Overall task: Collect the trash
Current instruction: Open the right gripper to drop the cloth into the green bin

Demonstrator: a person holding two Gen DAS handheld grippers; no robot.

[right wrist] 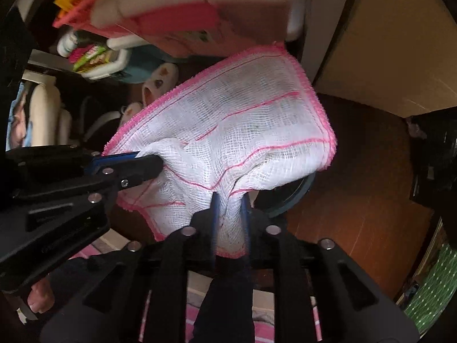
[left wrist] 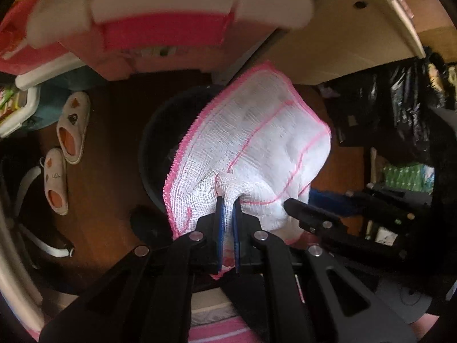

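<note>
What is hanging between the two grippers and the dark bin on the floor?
The white cloth with pink edging. In the left wrist view it hangs from the left gripper, covering part of the bin below. The right gripper has it between its jaws too.

Lived-in home room, wooden floor, house slippers, plastic storage boxes, black rubbish bags

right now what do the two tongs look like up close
Both the left tongs and the right tongs are matte black plastic linkages with silver rivets at the pivots and triangular cutouts in the arms. The fingers carry thin blue pads. No cables or sleeves are visible.
</note>
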